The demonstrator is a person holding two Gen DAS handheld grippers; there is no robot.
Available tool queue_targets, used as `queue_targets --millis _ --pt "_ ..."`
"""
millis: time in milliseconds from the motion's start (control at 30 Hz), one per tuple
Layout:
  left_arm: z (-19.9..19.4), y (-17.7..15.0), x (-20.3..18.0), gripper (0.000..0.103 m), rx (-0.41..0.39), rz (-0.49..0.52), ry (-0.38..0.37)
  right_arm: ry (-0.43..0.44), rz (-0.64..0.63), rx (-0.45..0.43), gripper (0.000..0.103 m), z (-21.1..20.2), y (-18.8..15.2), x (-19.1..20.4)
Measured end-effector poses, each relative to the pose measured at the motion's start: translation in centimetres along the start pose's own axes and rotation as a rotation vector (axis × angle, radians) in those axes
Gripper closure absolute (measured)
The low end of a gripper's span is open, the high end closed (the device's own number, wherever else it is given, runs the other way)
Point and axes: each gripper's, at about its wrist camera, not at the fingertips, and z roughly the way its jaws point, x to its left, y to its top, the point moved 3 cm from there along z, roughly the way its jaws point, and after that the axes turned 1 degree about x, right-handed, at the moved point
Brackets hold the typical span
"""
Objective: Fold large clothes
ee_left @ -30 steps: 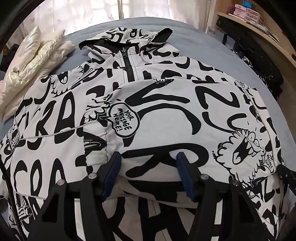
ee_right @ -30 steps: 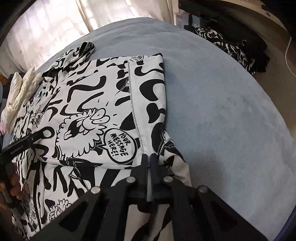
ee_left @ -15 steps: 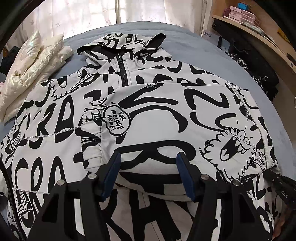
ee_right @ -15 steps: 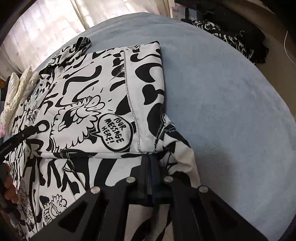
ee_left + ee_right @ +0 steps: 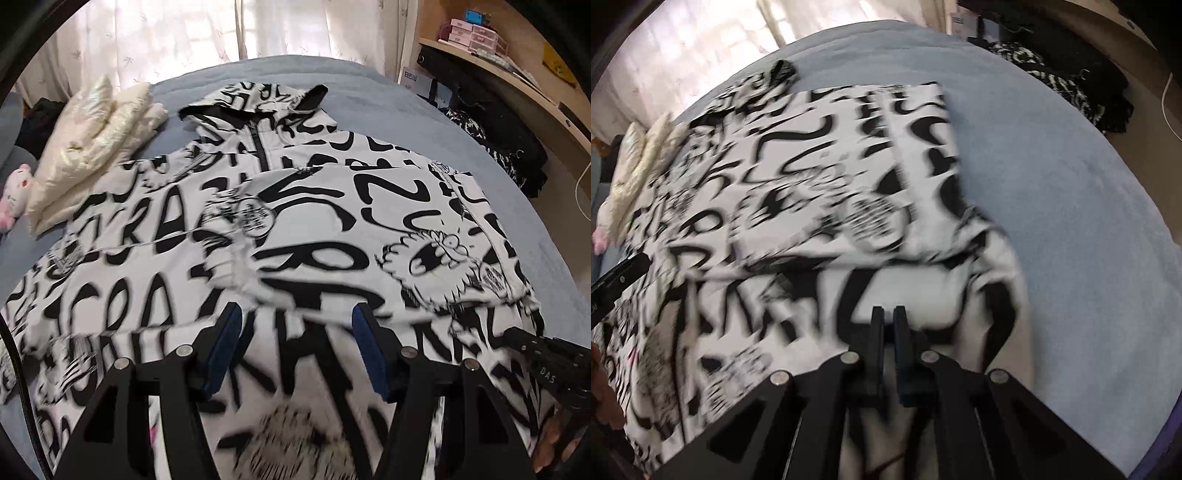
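We see one large white hooded jacket point(image 5: 317, 236) covered in black graffiti lettering, spread flat across a grey-blue bed point(image 5: 376, 85), hood and zip at the far end, one sleeve folded across its front. Our left gripper point(image 5: 297, 332) hovers over the jacket's lower half, its two blue-padded fingers point(image 5: 225, 343) standing wide apart with nothing between them. Our right gripper point(image 5: 888, 332), at the jacket's right edge, has its fingers nearly together; the blur keeps us from telling whether cloth is pinched there. Around the jacket: one cream puffer jacket point(image 5: 92, 147) folded at the bed's far left, touching the printed sleeve, and one small pink-and-white plush toy point(image 5: 14, 192) beside it. Right of the bed, one dark heap of clothes point(image 5: 495, 144) lies below a wooden desk point(image 5: 517, 77) holding small pink boxes point(image 5: 469, 31). Sheer curtains point(image 5: 184, 37) hang behind.
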Motion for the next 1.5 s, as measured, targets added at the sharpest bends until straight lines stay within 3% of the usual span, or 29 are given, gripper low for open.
queue_targets --millis 167,367,533,733,867,1133,1267,1500 --pt "-4.4 -2.7 2.5 0.043 -0.033 -0.013 0.051 0.054 -0.086 0.006 0.098 -2.2 -2.9 5.0" --pt "-10.2 -5.5 7.6 0.039 -0.144 -0.046 0.113 0.124 -0.196 -0.082 0.098 -5.9 -6.0 11.8" --pt "-14.6 -7.7 13.7 0.027 -0.23 -0.092 0.187 0.138 -0.323 -0.169 0.098 -8.6 -7.4 17.4" --pt "-16.4 -10.7 22.9 0.02 -0.229 -0.216 0.221 0.187 -0.425 -0.198 0.098 -9.2 -7.8 25.3" --pt "-15.8 -12.9 29.1 0.02 -0.203 -0.328 0.194 0.227 -0.482 -0.2 0.098 -8.6 -8.0 31.4" --pt "-13.0 -18.1 40.9 0.019 -0.175 -0.634 0.027 0.285 -0.578 -0.193 0.098 -7.0 -8.4 42.5" --pt "-11.7 -19.7 44.9 0.019 -0.189 -0.741 0.013 0.302 -0.619 -0.189 0.098 -6.3 -8.4 46.7" --pt "-9.3 -22.3 50.3 0.019 -0.21 -0.951 -0.046 0.331 -0.666 -0.197 0.098 -5.7 -8.8 50.6"
